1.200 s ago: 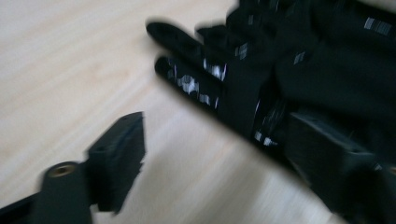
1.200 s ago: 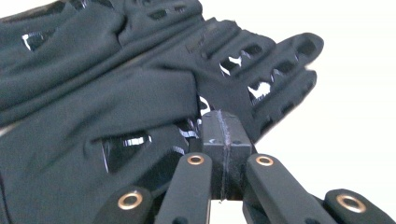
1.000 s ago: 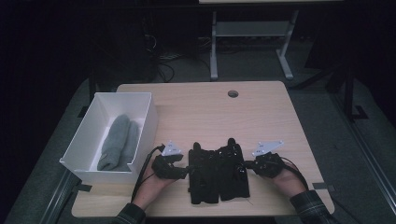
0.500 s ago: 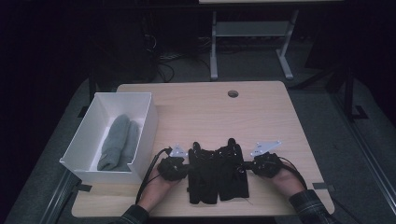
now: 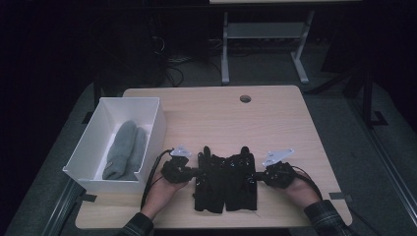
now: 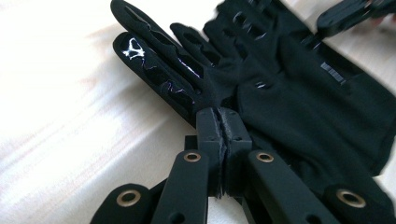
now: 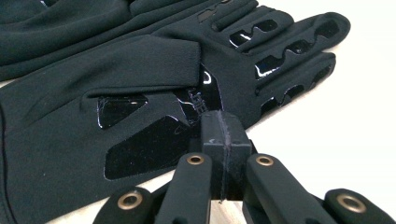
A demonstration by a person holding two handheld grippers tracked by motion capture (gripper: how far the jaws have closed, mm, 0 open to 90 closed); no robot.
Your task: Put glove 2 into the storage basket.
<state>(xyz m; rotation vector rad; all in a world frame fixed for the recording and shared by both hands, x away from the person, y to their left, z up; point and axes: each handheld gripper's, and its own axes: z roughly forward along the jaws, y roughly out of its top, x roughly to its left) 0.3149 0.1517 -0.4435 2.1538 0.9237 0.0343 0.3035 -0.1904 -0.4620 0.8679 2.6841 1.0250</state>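
Two black gloves lie side by side, fingers away from me, at the near middle of the table. My left gripper [image 5: 196, 172] [image 6: 219, 122] is at the outer edge of the left glove [image 5: 210, 184] [image 6: 280, 107]. Its jaws have just been closing, and they now pinch that glove's edge below the fingers. My right gripper [image 5: 254, 176] [image 7: 223, 122] is shut on the outer edge of the right glove [image 5: 241, 182] [image 7: 154, 93], beside its shiny grip patches. In the left gripper view the right gripper [image 6: 348, 14] reaches in at the top right.
A white box [image 5: 129, 99] stands at the table's left side with a pair of grey gloves [image 5: 125, 150] inside. A cable hole [image 5: 245, 99] sits near the far edge of the wooden table [image 5: 221, 123]. A desk frame and cables lie on the dark floor beyond.
The left gripper's jaws have closed onto the left glove's edge, after shifting slightly toward it. The right gripper and both gloves have stayed where they were.
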